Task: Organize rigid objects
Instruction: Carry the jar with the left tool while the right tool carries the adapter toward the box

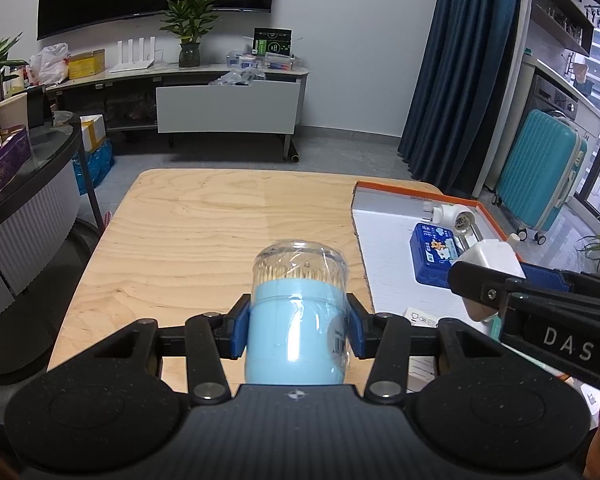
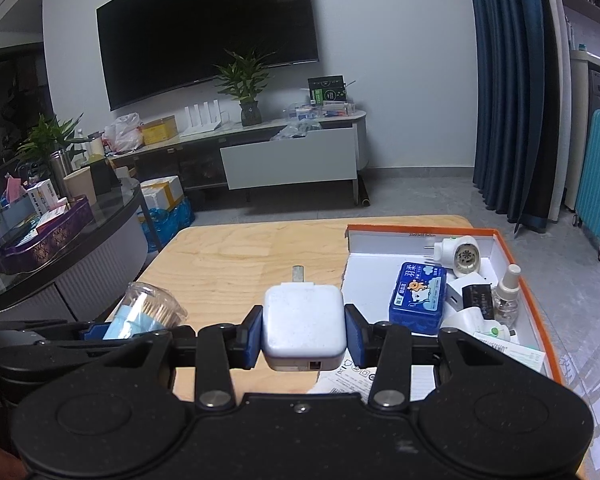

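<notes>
Gripping a toothpick jar point(image 1: 298, 312) between its blue pads point(image 1: 236, 330), the left gripper point(image 1: 296, 330) was pinched on the jar's blue body, clear lid end pointing away from the camera, jar held above the near part of the tabletop point(image 1: 204, 224). Right gripper point(image 2: 304, 336) was clamped on a white charger point(image 2: 303, 322), pads on its two flat sides, metal prong end facing forward toward the far edge. Both items sat centred between the fingers, well seated, no tilt to speak of. Likely both were lifted for sorting into the box point(image 2: 538, 280), an orange-rimmed tray at the tabletop's right edge. Box already held a blue tin point(image 2: 418, 300), a white plug-in vaporizer point(image 2: 460, 256) near its far wall, a small refill bottle point(image 2: 506, 296) by the right wall, another white plug point(image 2: 470, 320) and some dark piece I couldn't identify. Paper leaflets point(image 2: 348, 382) lay at the box's near end, partly under the right gripper. Charger hung just left of the box's left wall, over bare wood; the jar was further left, beside it. In the left view the right gripper crossed in at the right edge, close to the jar but apart. Judging by this, free space in the box was its white floor point(image 2: 370, 276) left of the tin, so the charger had the short path in.
</notes>
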A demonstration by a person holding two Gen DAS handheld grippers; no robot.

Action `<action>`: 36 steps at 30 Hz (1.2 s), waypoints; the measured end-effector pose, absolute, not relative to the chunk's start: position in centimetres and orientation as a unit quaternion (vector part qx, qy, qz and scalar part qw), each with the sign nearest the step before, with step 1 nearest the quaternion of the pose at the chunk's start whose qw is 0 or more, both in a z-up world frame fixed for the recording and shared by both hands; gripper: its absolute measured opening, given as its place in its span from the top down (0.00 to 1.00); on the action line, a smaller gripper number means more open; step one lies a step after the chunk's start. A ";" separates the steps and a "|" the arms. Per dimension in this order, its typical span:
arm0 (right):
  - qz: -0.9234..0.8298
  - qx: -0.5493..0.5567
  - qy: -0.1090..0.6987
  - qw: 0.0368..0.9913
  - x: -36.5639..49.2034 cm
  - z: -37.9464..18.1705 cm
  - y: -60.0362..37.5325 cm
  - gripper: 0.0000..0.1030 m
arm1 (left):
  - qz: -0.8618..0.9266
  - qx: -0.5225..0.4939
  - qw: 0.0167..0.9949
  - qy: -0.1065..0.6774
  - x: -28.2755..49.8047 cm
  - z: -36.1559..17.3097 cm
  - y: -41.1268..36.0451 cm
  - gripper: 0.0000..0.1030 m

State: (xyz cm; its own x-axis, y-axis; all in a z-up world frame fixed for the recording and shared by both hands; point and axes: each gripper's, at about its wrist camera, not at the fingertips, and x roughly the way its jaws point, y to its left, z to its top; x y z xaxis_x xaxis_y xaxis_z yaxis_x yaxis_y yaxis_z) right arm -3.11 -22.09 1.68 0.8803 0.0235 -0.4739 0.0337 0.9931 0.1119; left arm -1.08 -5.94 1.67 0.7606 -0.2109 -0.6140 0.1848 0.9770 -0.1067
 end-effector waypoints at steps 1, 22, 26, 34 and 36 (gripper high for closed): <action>-0.003 0.059 0.244 0.968 -3.2 1.7 -22.2 0.51 | -0.107 -0.020 0.938 0.329 -1.1 1.7 -6.0 0.54; -0.019 0.071 0.227 0.971 -4.9 2.4 -23.7 0.51 | -0.121 -0.009 0.939 0.322 -1.6 2.1 -7.2 0.54; -0.023 0.074 0.225 0.971 -5.3 2.5 -24.2 0.51 | -0.126 -0.006 0.939 0.320 -1.7 2.2 -7.5 0.54; -0.027 0.078 0.220 0.972 -5.7 2.6 -24.9 0.51 | -0.131 -0.004 0.939 0.318 -1.8 2.4 -7.8 0.54; -0.028 0.080 0.219 0.972 -5.8 2.7 -24.9 0.51 | -0.133 -0.001 0.939 0.319 -1.8 2.3 -7.9 0.54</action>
State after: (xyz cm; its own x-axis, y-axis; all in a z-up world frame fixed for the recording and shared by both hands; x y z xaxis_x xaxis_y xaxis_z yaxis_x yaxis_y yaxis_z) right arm -5.84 -24.89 2.67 0.9028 -0.0198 -0.4296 0.0896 0.9857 0.1429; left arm -1.77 -7.90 2.33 0.7617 -0.2507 -0.5975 0.2489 0.9646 -0.0874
